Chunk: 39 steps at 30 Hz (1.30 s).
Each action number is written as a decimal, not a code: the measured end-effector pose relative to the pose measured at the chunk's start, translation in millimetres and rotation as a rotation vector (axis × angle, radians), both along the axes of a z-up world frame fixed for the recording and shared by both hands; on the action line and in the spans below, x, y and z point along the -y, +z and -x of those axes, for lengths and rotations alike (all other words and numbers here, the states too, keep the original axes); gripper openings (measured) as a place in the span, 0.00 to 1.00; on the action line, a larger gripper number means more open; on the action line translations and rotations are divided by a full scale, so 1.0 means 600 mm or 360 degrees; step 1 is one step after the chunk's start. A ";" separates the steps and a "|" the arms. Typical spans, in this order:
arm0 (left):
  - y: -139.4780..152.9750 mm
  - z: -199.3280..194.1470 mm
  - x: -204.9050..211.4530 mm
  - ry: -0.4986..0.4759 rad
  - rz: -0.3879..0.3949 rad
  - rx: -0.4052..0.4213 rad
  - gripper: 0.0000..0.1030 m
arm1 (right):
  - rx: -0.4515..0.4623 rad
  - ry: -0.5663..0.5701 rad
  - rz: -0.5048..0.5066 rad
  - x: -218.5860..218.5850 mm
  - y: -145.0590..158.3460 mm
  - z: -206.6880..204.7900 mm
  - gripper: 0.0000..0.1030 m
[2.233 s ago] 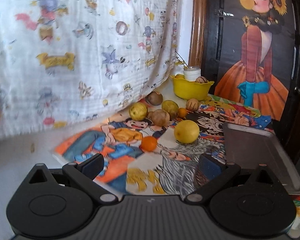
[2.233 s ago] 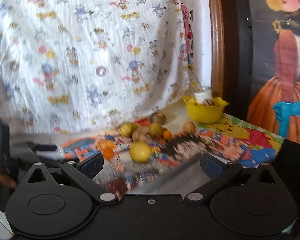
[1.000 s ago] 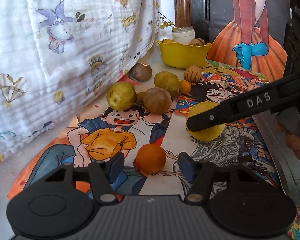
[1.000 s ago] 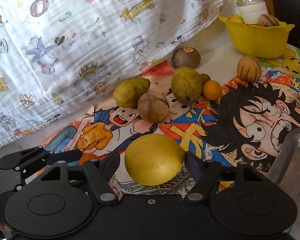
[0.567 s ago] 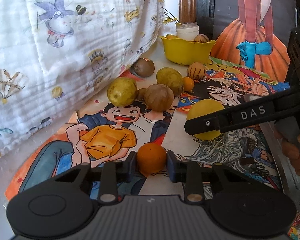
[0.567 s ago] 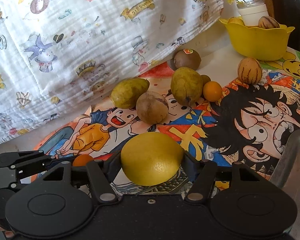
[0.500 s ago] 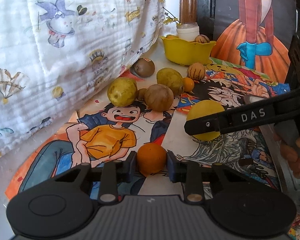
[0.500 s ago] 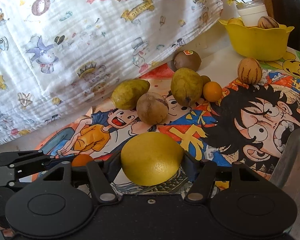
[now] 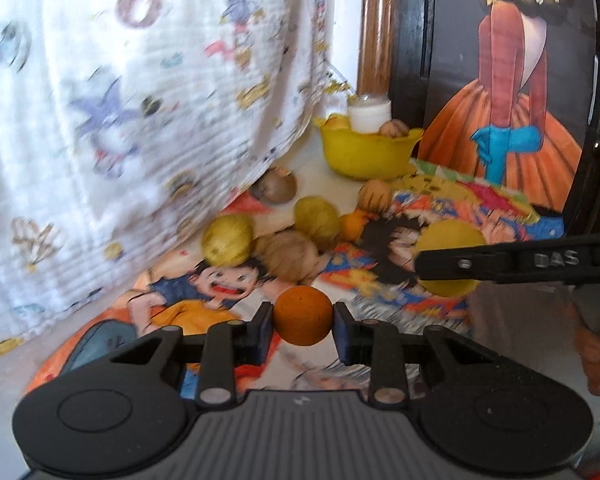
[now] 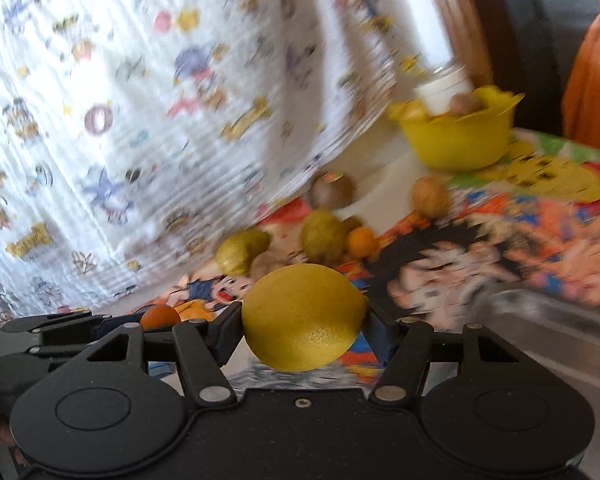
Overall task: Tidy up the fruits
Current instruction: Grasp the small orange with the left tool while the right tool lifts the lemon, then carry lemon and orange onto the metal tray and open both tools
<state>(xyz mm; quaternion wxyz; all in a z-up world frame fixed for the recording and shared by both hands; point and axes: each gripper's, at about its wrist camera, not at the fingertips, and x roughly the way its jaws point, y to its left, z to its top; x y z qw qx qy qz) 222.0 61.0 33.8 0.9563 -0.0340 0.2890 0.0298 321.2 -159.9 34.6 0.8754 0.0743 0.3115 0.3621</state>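
My left gripper (image 9: 303, 327) is shut on a small orange (image 9: 303, 316) and holds it above the cartoon-print mat (image 9: 196, 308). My right gripper (image 10: 303, 322) is shut on a large yellow lemon (image 10: 303, 316), also lifted; it shows from the side in the left wrist view (image 9: 448, 266). The small orange also shows in the right wrist view (image 10: 160, 316). Several fruits lie in a cluster on the mat: two yellow-green pears (image 9: 228, 240) (image 9: 316, 220), a brown round fruit (image 9: 292, 256), a kiwi (image 9: 276, 188), a small orange (image 9: 352, 226) and a walnut-like fruit (image 9: 374, 196).
A yellow bowl (image 9: 364, 156) with fruit and a white jar (image 9: 370, 114) stands at the back. A grey metal tray (image 10: 548, 332) lies to the right. A printed white cloth (image 9: 120, 100) hangs along the left. A dark panel with a painted girl (image 9: 508, 80) stands behind.
Both grippers have risen and pulled back with their fruit, the orange and the lemon now off the mat. The views are blurred with motion.
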 end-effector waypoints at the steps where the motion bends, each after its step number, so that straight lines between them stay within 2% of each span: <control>1: 0.005 -0.004 0.009 -0.0006 0.0010 0.0008 0.33 | 0.0004 -0.0020 -0.0005 0.020 0.005 0.001 0.63; 7: 0.027 -0.044 0.085 -0.0121 0.0073 0.0010 0.33 | 0.0108 -0.0143 0.0091 0.135 0.007 0.017 0.63; 11: 0.029 -0.077 0.144 -0.0222 0.0091 0.0015 0.33 | 0.0159 -0.0237 0.0159 0.196 -0.014 0.015 0.63; 16: 0.015 -0.132 0.208 -0.0344 0.0131 -0.0016 0.33 | 0.0240 -0.0328 0.0258 0.233 -0.052 0.007 0.63; 21: -0.012 -0.180 0.253 -0.0409 0.0110 -0.0066 0.33 | 0.0292 -0.0371 0.0322 0.245 -0.085 -0.002 0.63; 28: -0.052 -0.229 0.280 -0.0464 0.0077 -0.0126 0.33 | 0.0332 -0.0393 0.0409 0.243 -0.110 -0.014 0.63; 39: -0.086 -0.247 0.294 -0.0474 0.0044 -0.0209 0.34 | 0.0417 -0.0370 0.0485 0.237 -0.116 -0.006 0.64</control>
